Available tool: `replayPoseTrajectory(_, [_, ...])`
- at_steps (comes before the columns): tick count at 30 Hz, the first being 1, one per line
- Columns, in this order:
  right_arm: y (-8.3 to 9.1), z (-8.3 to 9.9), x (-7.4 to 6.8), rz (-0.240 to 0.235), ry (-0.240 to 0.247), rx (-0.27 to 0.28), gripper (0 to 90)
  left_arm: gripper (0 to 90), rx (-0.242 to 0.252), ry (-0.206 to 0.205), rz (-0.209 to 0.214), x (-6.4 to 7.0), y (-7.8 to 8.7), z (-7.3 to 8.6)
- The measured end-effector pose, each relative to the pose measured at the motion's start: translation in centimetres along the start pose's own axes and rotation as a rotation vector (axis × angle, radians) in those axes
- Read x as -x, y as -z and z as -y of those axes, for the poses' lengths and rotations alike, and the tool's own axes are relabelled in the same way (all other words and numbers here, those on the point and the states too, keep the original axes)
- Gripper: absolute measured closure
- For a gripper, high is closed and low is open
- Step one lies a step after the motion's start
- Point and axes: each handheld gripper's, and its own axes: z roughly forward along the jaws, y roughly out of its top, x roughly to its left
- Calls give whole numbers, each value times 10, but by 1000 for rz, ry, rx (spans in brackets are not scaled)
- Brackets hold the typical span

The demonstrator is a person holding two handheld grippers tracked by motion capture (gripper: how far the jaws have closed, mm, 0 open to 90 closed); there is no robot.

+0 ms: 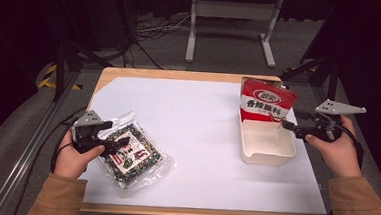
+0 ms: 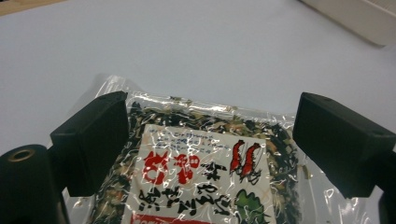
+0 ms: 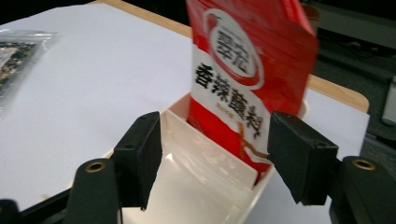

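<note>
A clear packet of dark dried seaweed (image 1: 134, 155) (image 2: 205, 172) with a white and red label lies flat on the white sheet at the front left. My left gripper (image 1: 118, 146) (image 2: 210, 147) hovers open over its near edge, a jaw on either side. A red and white sauce pouch (image 1: 265, 100) (image 3: 246, 70) stands upright in the far end of a cream tray (image 1: 268, 153) (image 3: 196, 196). My right gripper (image 1: 288, 127) (image 3: 215, 158) is open at the tray's right rim, its jaws apart from the pouch.
The white sheet (image 1: 198, 118) covers most of the wooden table (image 1: 130, 74). A white metal stand (image 1: 231, 20) and cables lie on the floor beyond the far edge. Dark frame legs (image 1: 61, 64) stand left and right of the table.
</note>
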Motion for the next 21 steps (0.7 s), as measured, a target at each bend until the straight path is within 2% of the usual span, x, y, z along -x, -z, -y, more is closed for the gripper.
replayPoseTrajectory(3, [4,-3,-19,-37,21,25,351,117,-15,4,-13,-4,2,1])
replayPoseTrajectory(5, [4,-4,-23,-45,23,32,349,126,-19,-5,-29,-6,4,2])
replayPoseTrajectory(8, [1,-4,-38,-60,60,28,349,135,-36,-33,-25,-7,5,2])
replayPoseTrajectory(11, [0,-4,-45,-83,56,43,349,135,-33,-39,-12,-8,5,2])
replayPoseTrajectory(16, [-2,-4,-63,-140,65,72,349,120,-24,-25,-2,-9,6,3])
replayPoseTrajectory(20, [-2,-2,-75,-167,67,89,347,46,0,5,-39,-14,9,4])
replayPoseTrajectory(21, [-2,-1,-78,-174,66,95,347,44,5,24,-46,-15,10,4])
